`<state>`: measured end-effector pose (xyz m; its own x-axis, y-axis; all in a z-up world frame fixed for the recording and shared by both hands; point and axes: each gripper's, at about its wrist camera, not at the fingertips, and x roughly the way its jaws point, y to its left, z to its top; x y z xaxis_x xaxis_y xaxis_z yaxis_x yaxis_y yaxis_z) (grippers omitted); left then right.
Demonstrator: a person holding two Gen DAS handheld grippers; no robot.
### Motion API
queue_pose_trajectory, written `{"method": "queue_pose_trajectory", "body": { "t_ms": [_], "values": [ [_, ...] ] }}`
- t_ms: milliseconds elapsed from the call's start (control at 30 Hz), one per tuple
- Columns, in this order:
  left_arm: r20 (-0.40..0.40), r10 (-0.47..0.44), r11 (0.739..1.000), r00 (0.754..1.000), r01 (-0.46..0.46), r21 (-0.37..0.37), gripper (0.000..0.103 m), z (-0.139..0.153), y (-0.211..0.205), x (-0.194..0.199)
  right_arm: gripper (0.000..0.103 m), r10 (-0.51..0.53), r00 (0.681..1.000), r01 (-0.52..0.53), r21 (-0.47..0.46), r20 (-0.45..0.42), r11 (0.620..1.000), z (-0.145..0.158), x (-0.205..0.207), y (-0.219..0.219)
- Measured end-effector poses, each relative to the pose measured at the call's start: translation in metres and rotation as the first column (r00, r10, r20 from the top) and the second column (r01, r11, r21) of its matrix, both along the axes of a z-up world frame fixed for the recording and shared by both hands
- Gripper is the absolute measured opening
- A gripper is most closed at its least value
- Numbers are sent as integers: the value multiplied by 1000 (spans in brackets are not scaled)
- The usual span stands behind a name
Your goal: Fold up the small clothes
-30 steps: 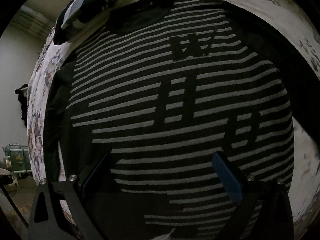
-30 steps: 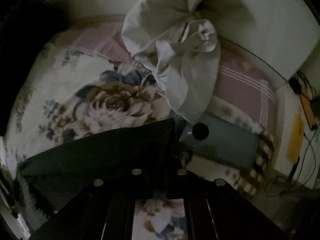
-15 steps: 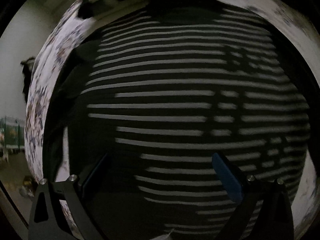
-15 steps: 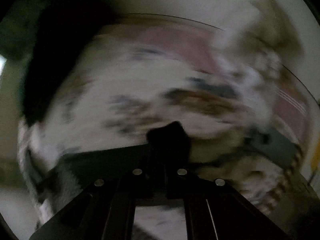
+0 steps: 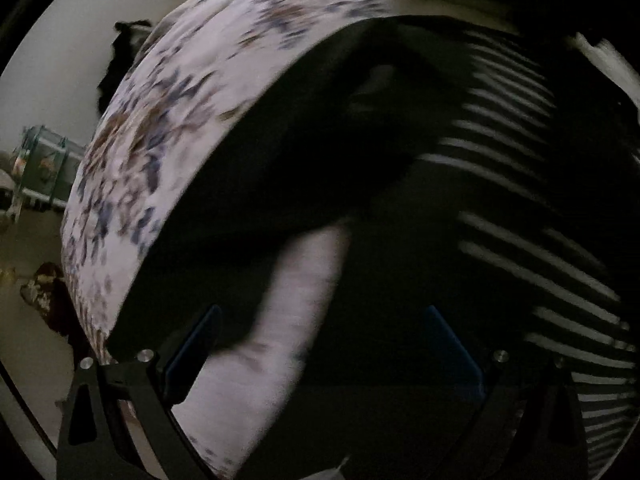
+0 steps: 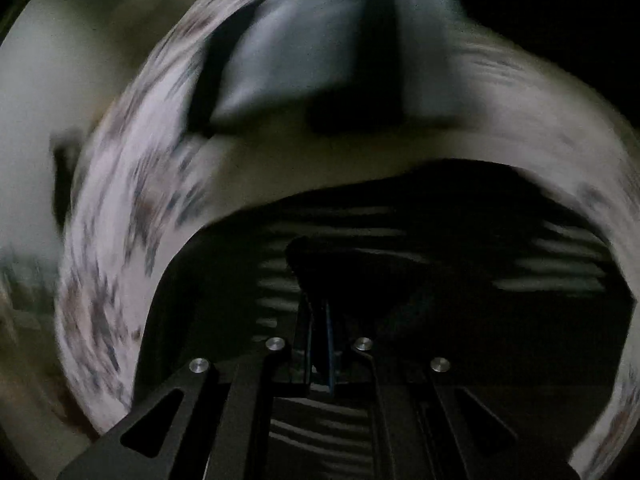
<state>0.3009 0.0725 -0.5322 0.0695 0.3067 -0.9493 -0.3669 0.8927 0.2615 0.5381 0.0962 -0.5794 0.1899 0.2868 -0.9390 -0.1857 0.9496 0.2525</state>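
Your right tool [image 6: 319, 344] pinches the striped sweater [image 5: 520, 152]; left tool [image 5: 320, 354] gapes empty; folding on the bed [image 5: 192, 92] barely begun.

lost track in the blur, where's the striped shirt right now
The striped shirt lies on the floral bedsheet, filling the right of the left wrist view; the right gripper is shut on a dark fold of it.

Right tongs [image 6: 318, 320], earlier over the floral bedspread [image 6: 132, 208] holding a plain black fabric edge, now hang over the black-and-grey striped knit shirt [image 6: 360, 236], still pinching dark cloth. Left wrist view has swung off the shirt's striped front [image 5: 520, 140] to its plain dark side, with bedspread showing between the spread left tongs [image 5: 320, 336].
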Motion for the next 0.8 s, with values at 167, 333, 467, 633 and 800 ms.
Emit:
{"method": "queue_pose_trajectory", "body": {
  "t_ms": [167, 333, 467, 633, 800],
  "values": [
    [-62, 76, 996, 995, -78, -41, 103, -23, 51, -22, 5, 190, 981, -193, -93, -36, 977, -45, -29, 130],
    [-64, 73, 996, 995, -75, -42, 103, -25, 77, -32, 6, 193, 978, -203, -141, -82, 969, -75, -31, 149],
    [-21, 25, 998, 999, -26, -63, 103, -5, 87, -23, 36, 169, 969, -168, 23, -182, 986, -65, -30, 119],
    [71, -46, 993, 996, 54, -106, 103, 31, 93, 19, 56, -35, 984, 60, 142, -172, 988, -22, -64, 5],
    [119, -99, 960, 988, 127, -250, 103, 32, 86, 90, 56, -305, 930, 318, 32, -204, 948, -27, -115, -114]
  ]
}}
